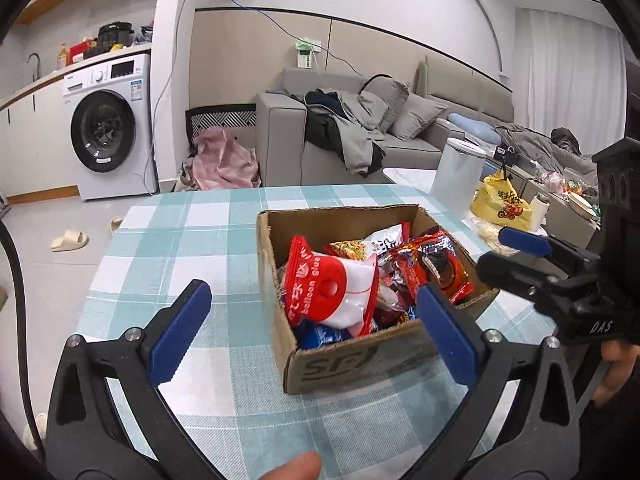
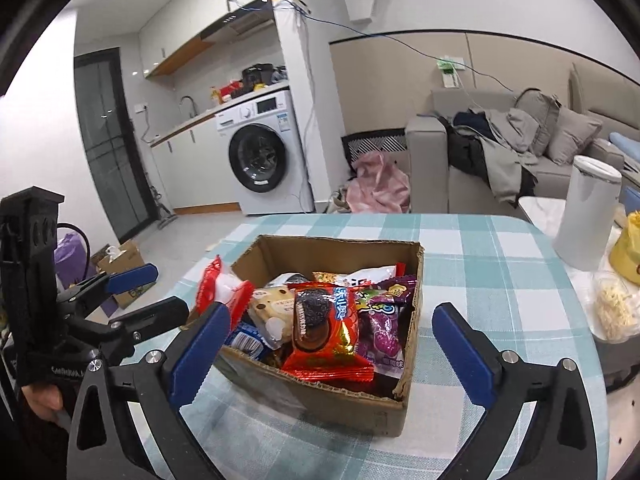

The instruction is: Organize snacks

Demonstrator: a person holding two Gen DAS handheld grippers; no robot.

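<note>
A cardboard box (image 1: 352, 360) full of snack packets stands on the checked tablecloth; it also shows in the right wrist view (image 2: 340, 404). A red and white packet (image 1: 332, 288) leans on its left wall (image 2: 224, 288). A red cookie packet (image 1: 436, 268) lies on top (image 2: 324, 328), next to a purple packet (image 2: 380, 320). My left gripper (image 1: 316, 328) is open and empty, its fingers astride the box's near left corner. My right gripper (image 2: 332, 348) is open and empty, held just before the box. Each gripper shows in the other's view, open.
A white cylindrical bin (image 2: 584, 216) stands at the table's far right, with a yellow bag (image 1: 500, 200) and a clear bag of noodles (image 2: 612, 312) beside it. A sofa (image 1: 360, 136) and washing machine (image 1: 108, 128) stand beyond the table.
</note>
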